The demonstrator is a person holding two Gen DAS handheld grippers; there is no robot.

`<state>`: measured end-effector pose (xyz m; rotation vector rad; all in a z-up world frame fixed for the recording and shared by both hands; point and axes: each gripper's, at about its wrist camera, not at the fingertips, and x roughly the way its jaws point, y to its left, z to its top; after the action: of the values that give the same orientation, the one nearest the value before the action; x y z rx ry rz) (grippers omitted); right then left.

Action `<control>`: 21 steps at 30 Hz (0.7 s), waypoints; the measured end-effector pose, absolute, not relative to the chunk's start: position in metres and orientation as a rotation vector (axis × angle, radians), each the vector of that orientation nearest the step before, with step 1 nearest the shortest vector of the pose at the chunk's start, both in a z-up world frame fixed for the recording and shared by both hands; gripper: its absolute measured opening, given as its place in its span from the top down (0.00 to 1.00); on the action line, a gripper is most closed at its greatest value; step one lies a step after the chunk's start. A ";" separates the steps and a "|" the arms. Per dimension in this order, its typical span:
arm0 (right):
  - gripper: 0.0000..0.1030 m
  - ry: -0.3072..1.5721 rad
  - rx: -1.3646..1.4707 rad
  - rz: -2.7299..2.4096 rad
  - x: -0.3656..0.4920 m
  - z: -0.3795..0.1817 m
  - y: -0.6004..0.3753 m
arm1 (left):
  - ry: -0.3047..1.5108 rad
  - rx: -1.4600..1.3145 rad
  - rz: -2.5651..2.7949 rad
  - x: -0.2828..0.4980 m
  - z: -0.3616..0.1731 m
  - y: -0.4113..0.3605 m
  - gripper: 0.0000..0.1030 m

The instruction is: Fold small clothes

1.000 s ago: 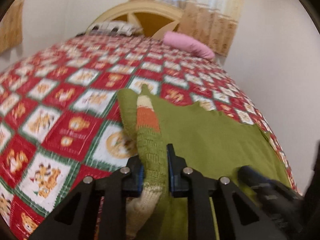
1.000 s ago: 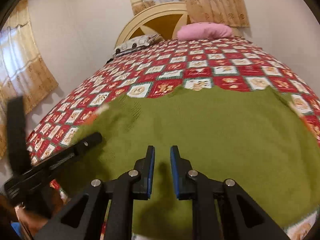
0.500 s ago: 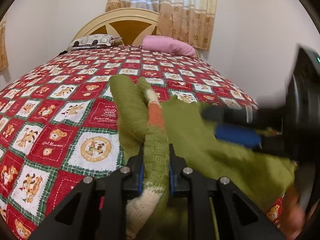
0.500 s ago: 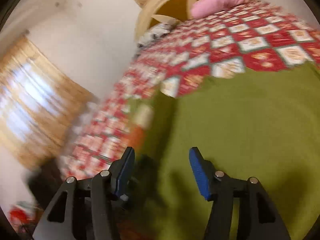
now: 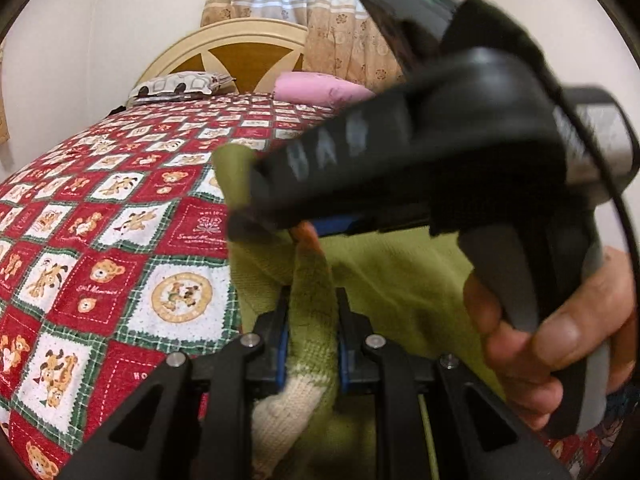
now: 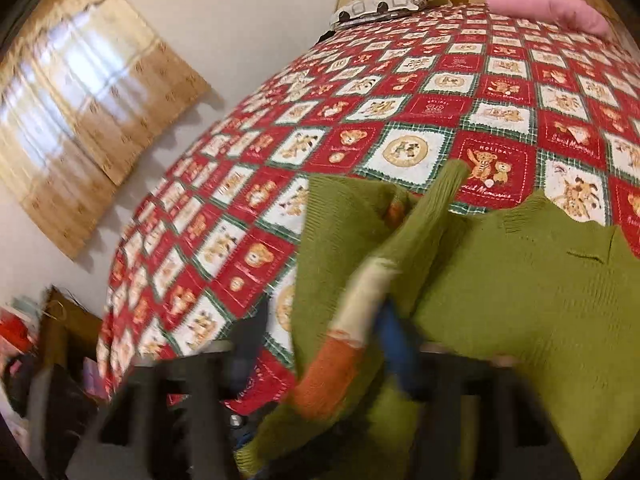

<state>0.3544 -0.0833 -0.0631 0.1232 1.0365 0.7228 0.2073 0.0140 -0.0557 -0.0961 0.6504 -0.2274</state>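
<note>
An olive-green knitted sweater (image 6: 520, 280) with an orange and cream striped sleeve (image 5: 310, 300) was spread on the near part of a bed covered by a red, white and green teddy-bear patchwork quilt (image 5: 120, 240). The sleeve was raised off the body of the garment and was clamped between the blue-padded fingers of the left tongs (image 5: 310, 336), its cream band bunched just behind the pads.

The right tongs (image 6: 320, 344) were seen blurred at the sleeve; their fingers were spread apart, with the orange and cream bands lying between them. In the left wrist view the black body of the right tongs crossed the frame just above the sleeve, and it was held by a bare hand (image 5: 552, 336) at the right edge.

Farther off, a pink pillow (image 5: 320, 88) and a grey-and-white patterned pillow (image 5: 176, 84) were set against a cream and brown wooden headboard (image 5: 240, 52). Beige patterned curtains (image 5: 304, 12) hung behind the headboard, and another curtained window (image 6: 80, 120) was seen on the side wall.
</note>
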 end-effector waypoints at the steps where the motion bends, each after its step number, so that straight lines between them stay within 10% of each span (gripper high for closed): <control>1: 0.75 1.042 0.118 0.706 0.355 -0.067 -0.085 | 0.655 -0.095 -0.231 0.208 -0.056 0.014 0.82; 21: 0.86 0.896 -0.012 0.541 0.333 -0.004 -0.213 | 0.564 0.056 -0.446 0.206 -0.005 -0.112 0.84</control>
<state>0.3333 -0.2130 -0.0035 -0.0117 0.8957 0.5412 0.2059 -0.1117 -0.0047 0.0561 0.5644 -0.4462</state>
